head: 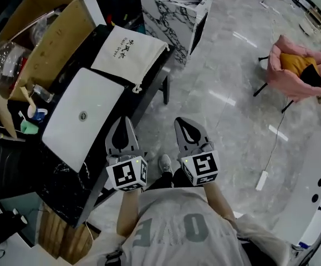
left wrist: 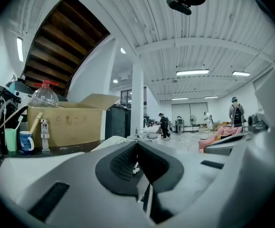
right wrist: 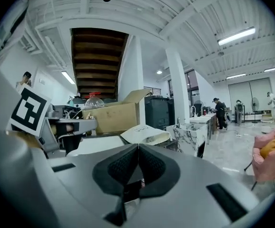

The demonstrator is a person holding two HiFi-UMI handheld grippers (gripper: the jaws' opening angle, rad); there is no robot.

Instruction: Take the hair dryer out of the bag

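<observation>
Lying on the black table (head: 149,87) is the cream drawstring bag (head: 128,53), flat-ish and softly rumpled, dark lettering across its face, its cords trailing off the near corner. The hair dryer itself can't be seen from here; only cloth is showing. Just on the near side of the bag, touching its edge, sits a white flat case (head: 82,115) with a small round mark in the middle. Left of the bag stands a cardboard box (head: 49,37), flaps up, with a clear plastic bottle (head: 5,60) poking out of it. By that box's near end are a green cup (head: 30,127) and a small mug (head: 40,114). Beyond the bag, off the table's far end, is a marble-patterned box (head: 177,10), open on top, contents not clear. Well off to the bag's right, across the pale floor, is a pink chair (head: 299,71). Now the tools: the left gripper (head: 124,121) and the right gripper (head: 181,121) hang side by side off the table's edge, nearer than the bag. Both have their jaws pressed together with nothing between them.
</observation>
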